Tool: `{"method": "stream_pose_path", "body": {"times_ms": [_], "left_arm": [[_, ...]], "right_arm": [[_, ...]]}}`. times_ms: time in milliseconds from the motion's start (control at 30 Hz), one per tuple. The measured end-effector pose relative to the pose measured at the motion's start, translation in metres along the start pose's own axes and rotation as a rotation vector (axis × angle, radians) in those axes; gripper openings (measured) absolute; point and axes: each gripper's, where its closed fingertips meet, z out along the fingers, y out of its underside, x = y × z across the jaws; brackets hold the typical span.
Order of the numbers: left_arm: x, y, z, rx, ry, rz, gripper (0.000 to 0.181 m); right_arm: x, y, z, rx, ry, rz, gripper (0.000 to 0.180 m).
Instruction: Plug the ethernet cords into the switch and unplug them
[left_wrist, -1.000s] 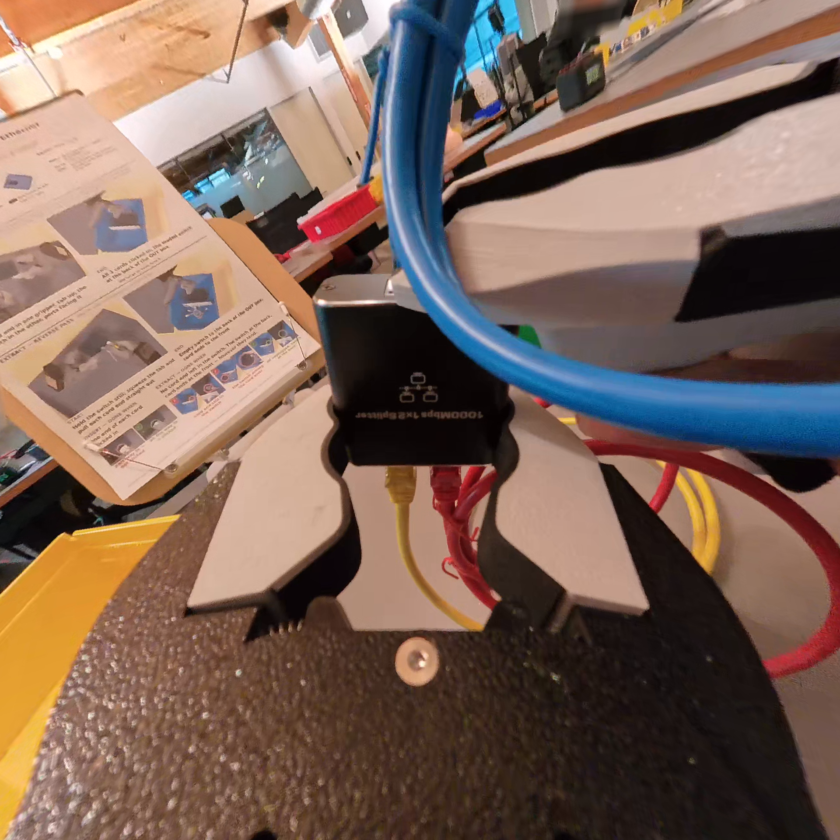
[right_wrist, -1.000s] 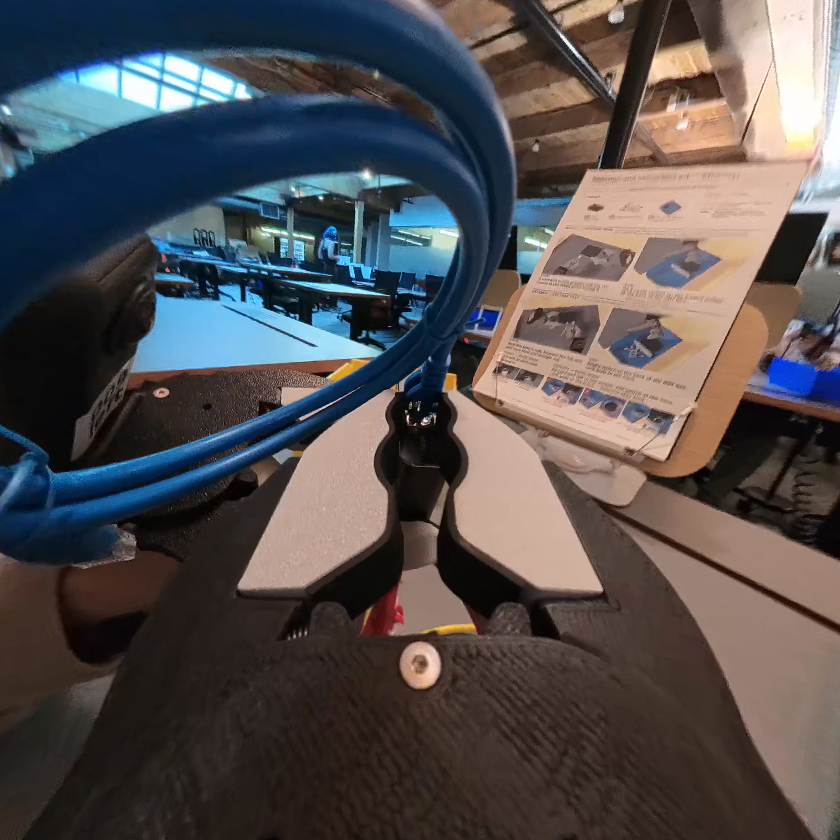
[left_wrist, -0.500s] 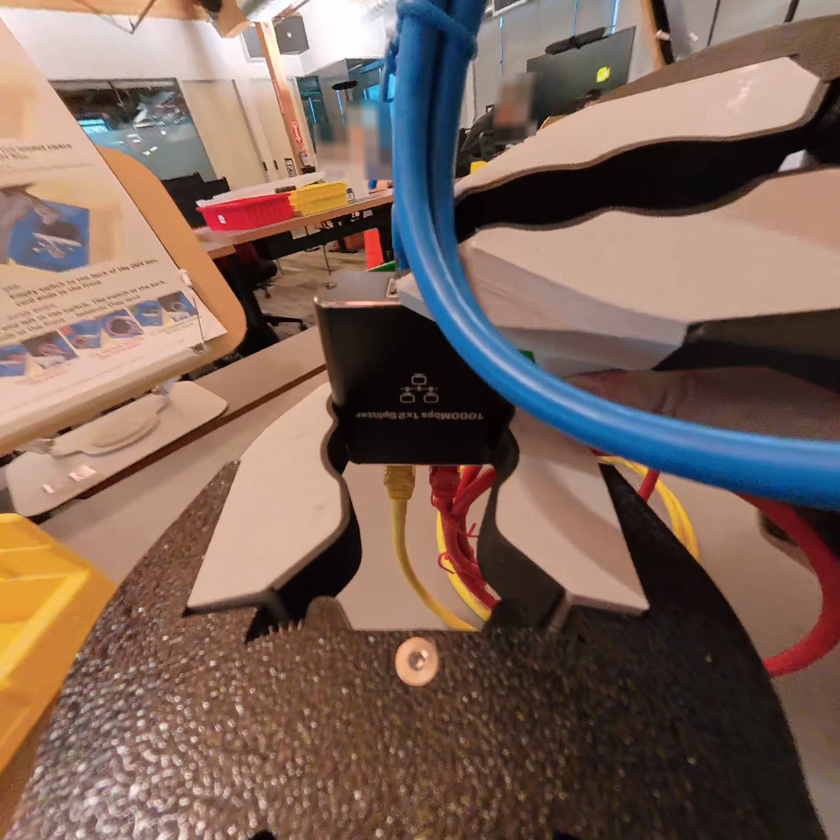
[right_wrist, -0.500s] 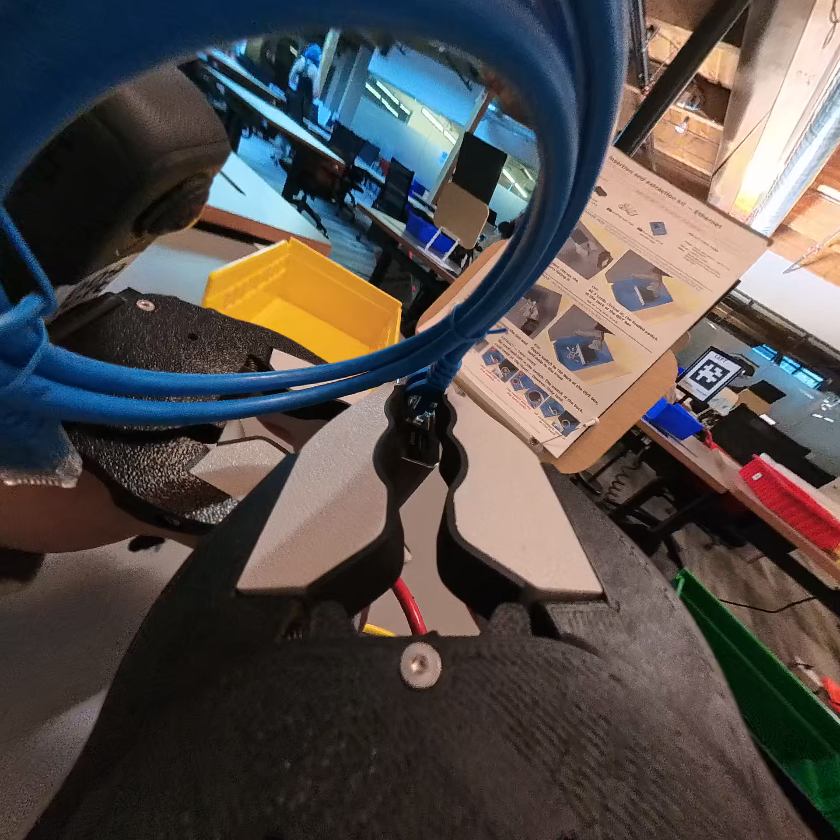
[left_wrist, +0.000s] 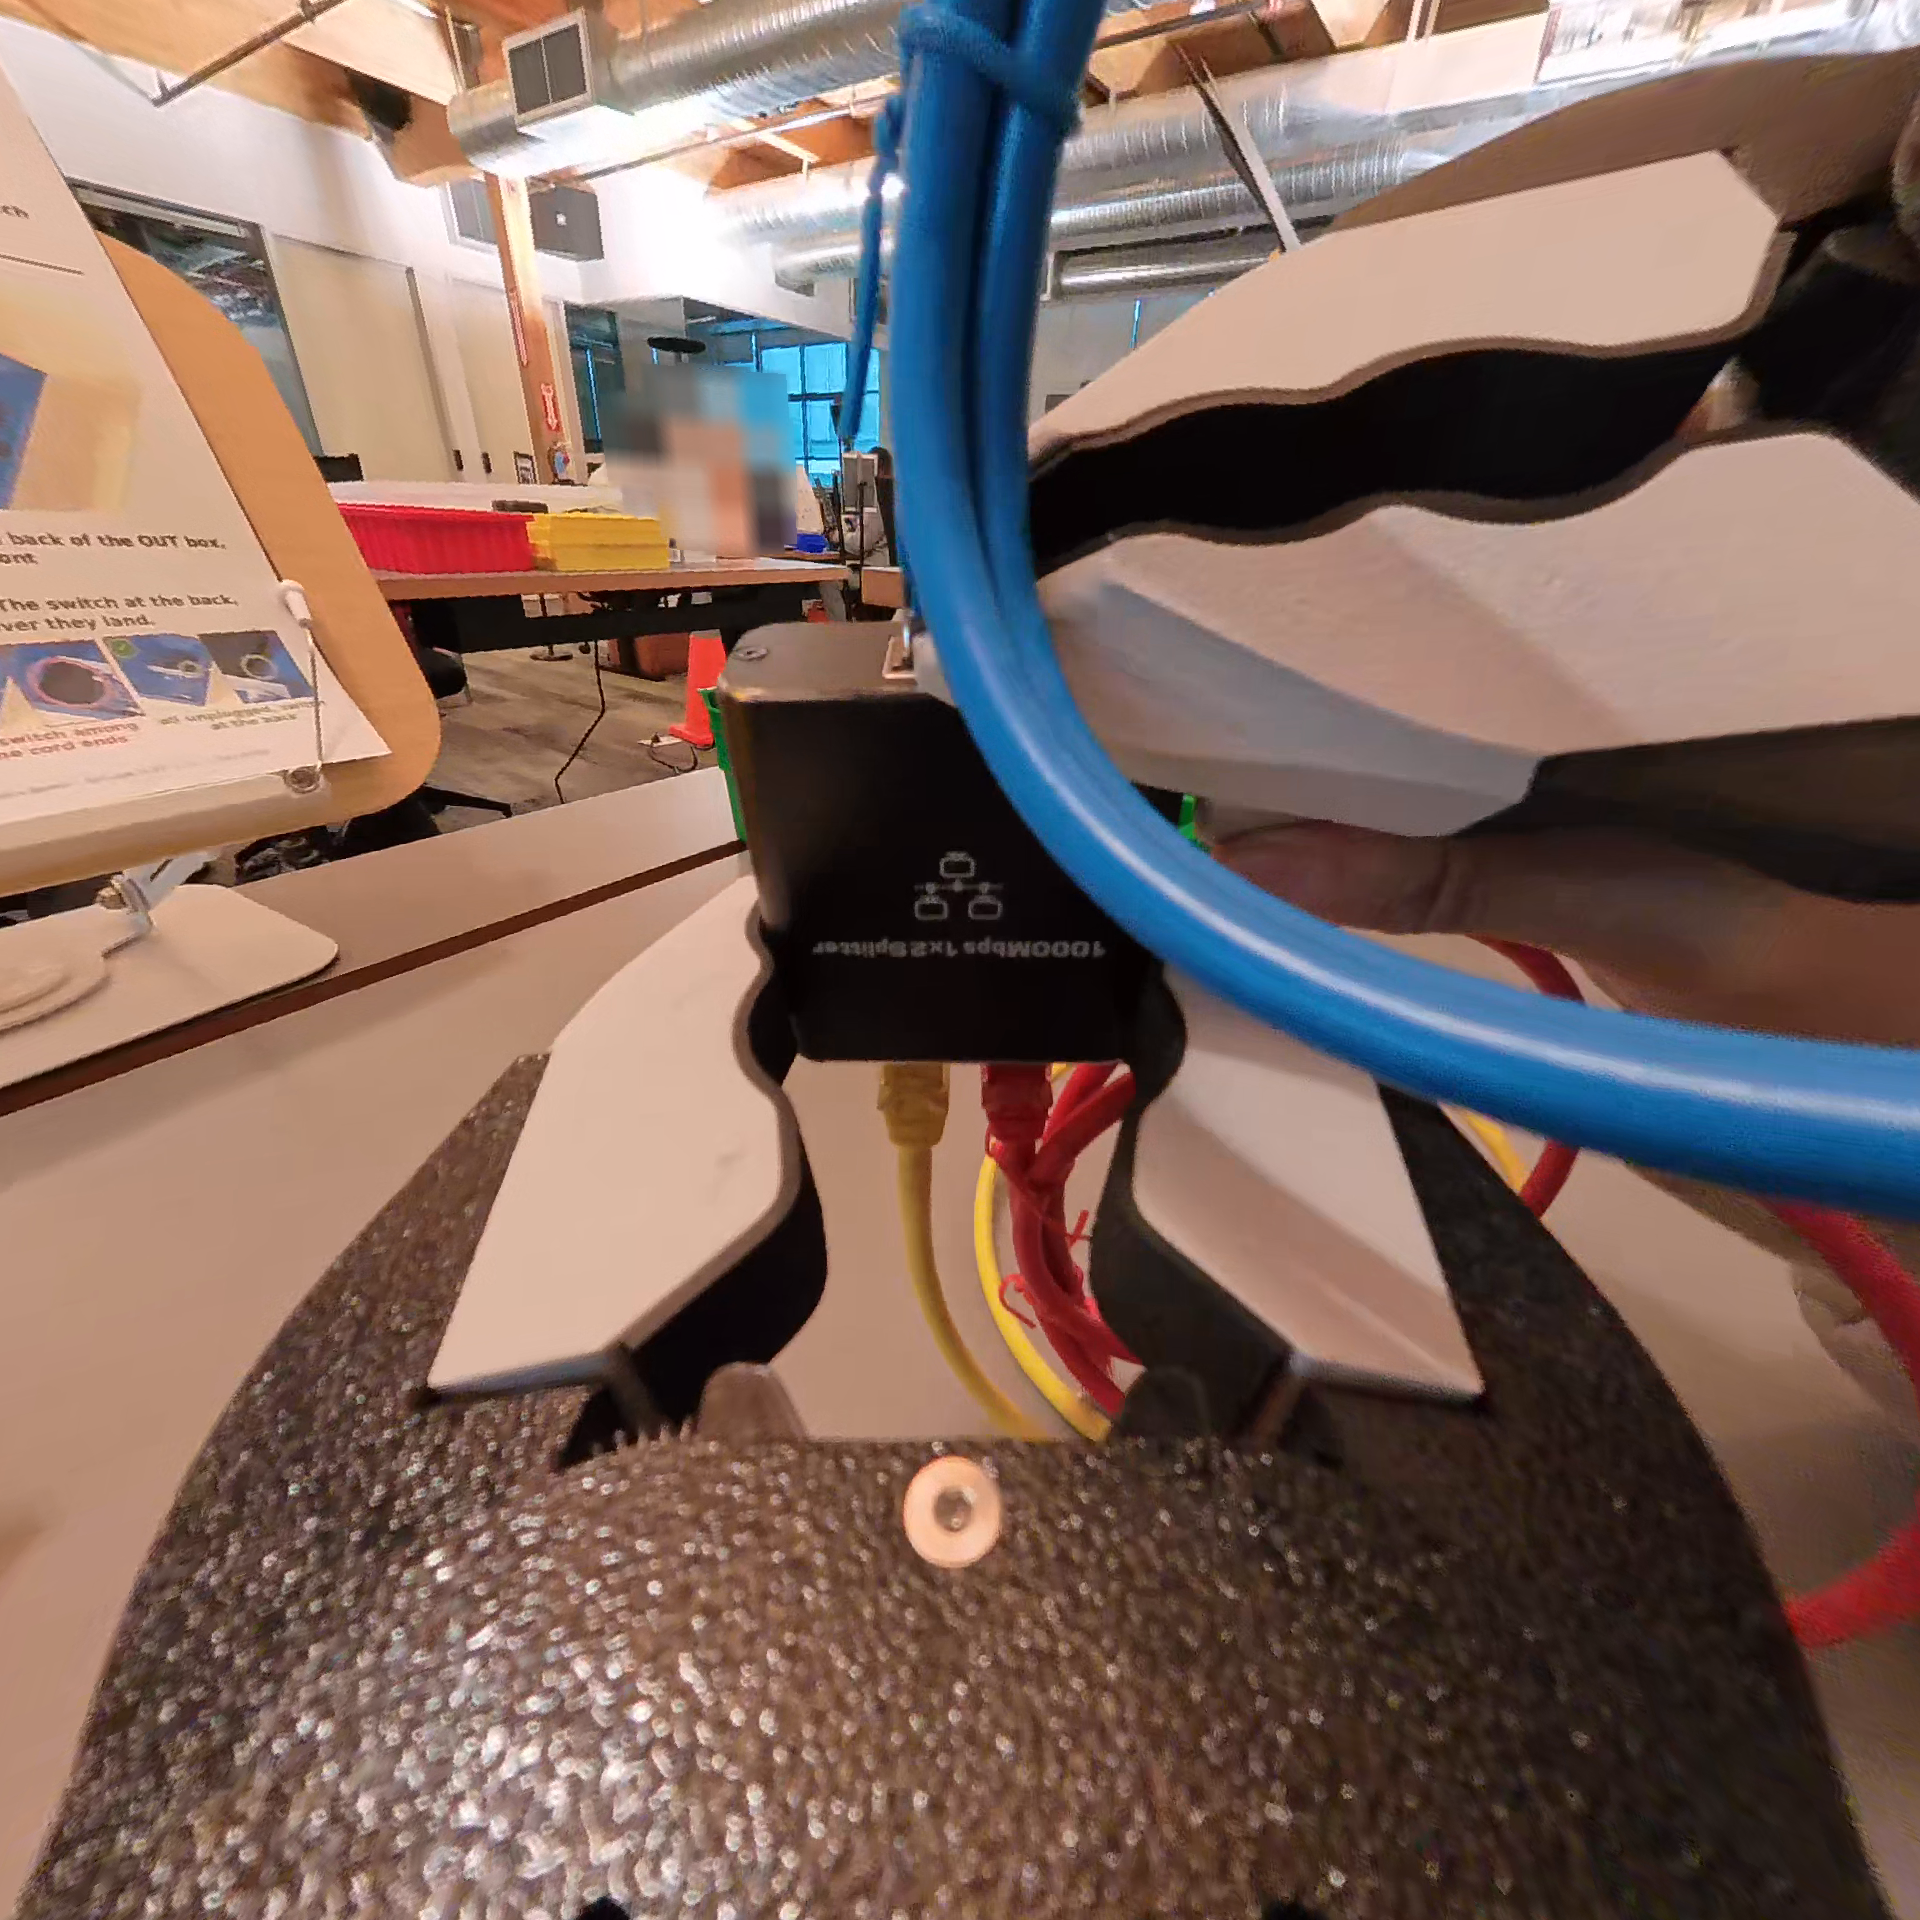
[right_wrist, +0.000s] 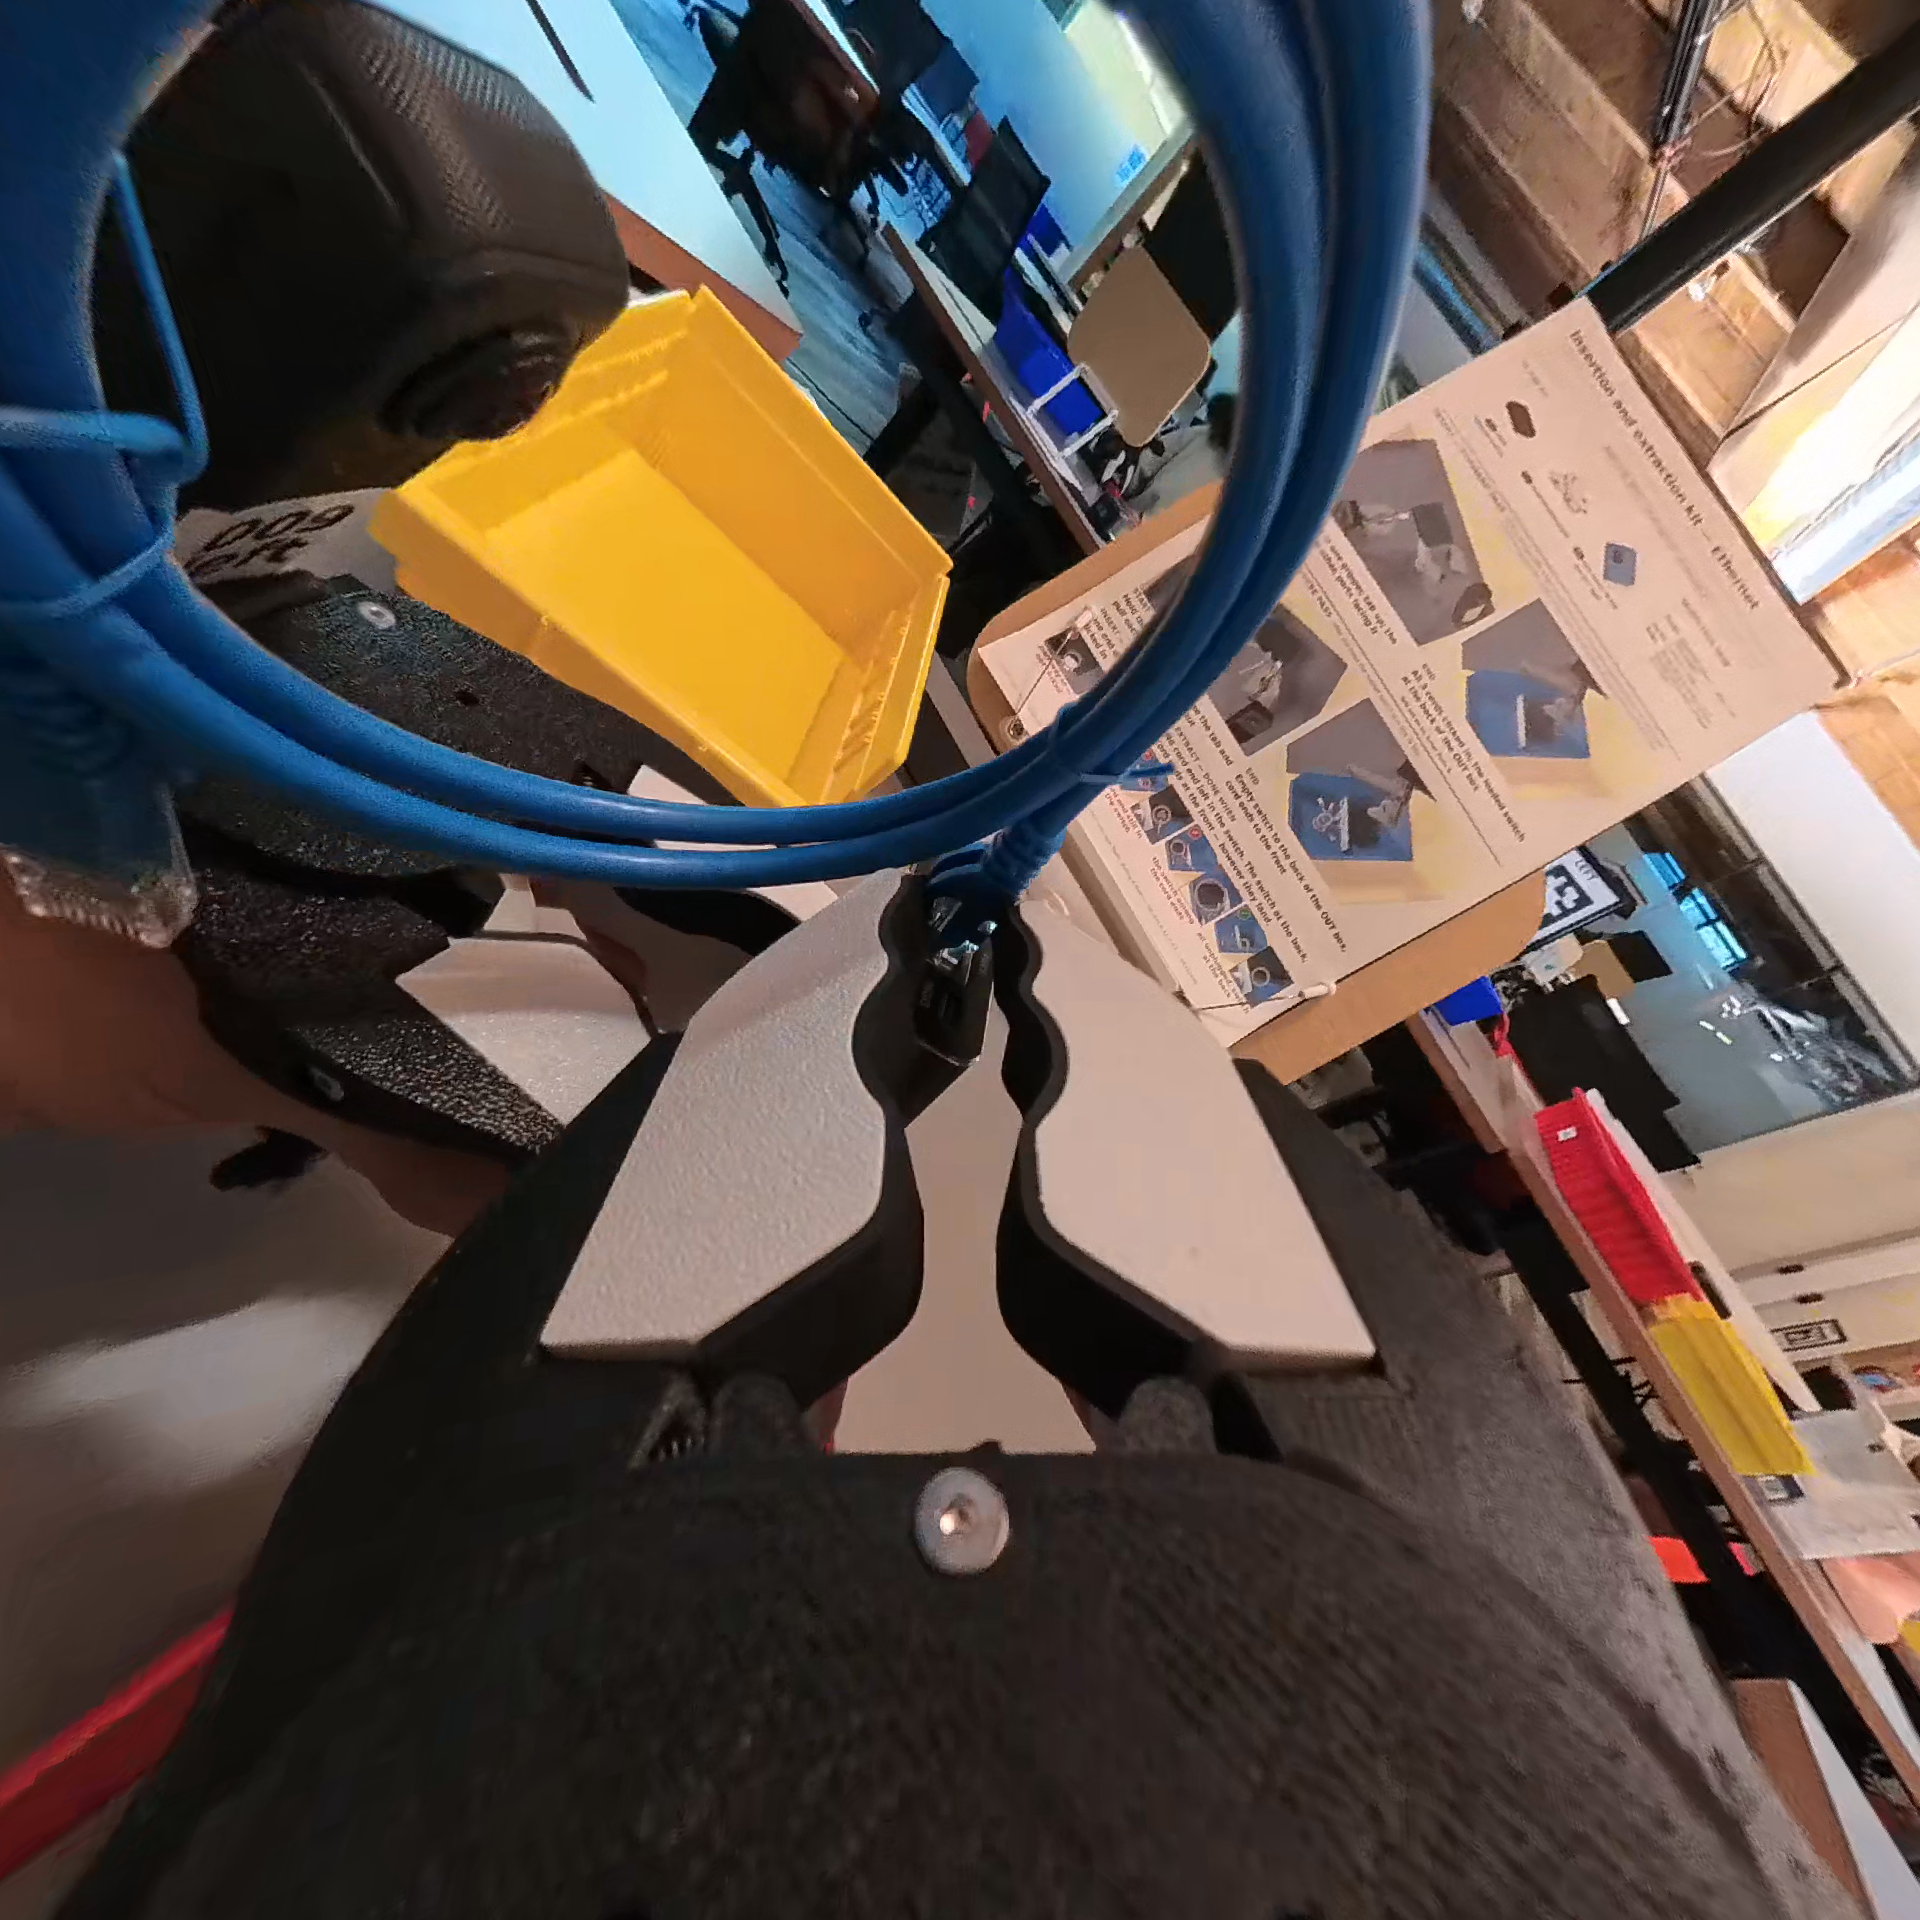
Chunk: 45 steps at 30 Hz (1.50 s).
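My left gripper (left_wrist: 961, 1003) is shut on a small black switch box (left_wrist: 914, 862) and holds it above the table. A yellow cord (left_wrist: 920, 1184) and a red cord (left_wrist: 1023, 1174) are plugged into the box's near side. My right gripper (right_wrist: 961, 971) is shut on the plug of a bundled blue cord (right_wrist: 727, 842), right at the box's far end (right_wrist: 951, 1013). In the left wrist view the right gripper (left_wrist: 1403, 582) comes in from the right at the box's far end, and the blue cord (left_wrist: 1039, 727) loops in front of it.
A yellow bin (right_wrist: 665, 561) sits beyond the left gripper. An instruction sheet on a wooden stand (right_wrist: 1403, 675) stands at the back of the table (left_wrist: 208, 1164). Red and yellow cord loops (left_wrist: 1849, 1299) lie on the table to the right. Benches with red and yellow trays (left_wrist: 499, 540) are behind. The gap from one gripper's tips to the other's is roughly 6 cm.
Both grippers have turned together, so the stand slid left in the left view and the right view rolled. Both grips are unchanged.
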Motion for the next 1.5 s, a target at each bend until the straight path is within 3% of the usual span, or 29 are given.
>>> {"method": "stream_pose_path", "body": {"times_ms": [133,467,933,1100,1300,1433,1500], "left_arm": [[0.000,0.002,-0.001,0.007,0.016,0.007,0.063],[-0.004,0.001,-0.003,0.024,-0.036,0.102,0.062],[-0.005,0.004,-0.006,0.010,0.020,0.011,0.063],[-0.013,0.003,-0.010,0.017,-0.061,0.131,0.063],[-0.011,0.002,-0.012,0.034,-0.034,0.132,0.063],[-0.017,-0.005,-0.017,0.046,-0.107,0.218,0.062],[-0.023,0.004,-0.019,0.010,-0.152,0.256,0.063]], "right_arm": [[-0.004,0.001,0.001,-0.018,0.005,-0.045,0.016],[-0.002,0.002,-0.003,0.016,0.048,0.107,0.015],[-0.002,0.002,0.006,-0.026,-0.017,-0.099,0.017],[-0.004,-0.001,0.006,0.018,-0.059,0.012,0.014],[-0.009,-0.006,0.006,-0.018,-0.067,-0.124,0.015],[-0.005,-0.011,0.004,0.053,-0.123,0.064,0.014],[0.036,-0.033,-0.018,0.205,-0.007,0.244,0.014]]}}
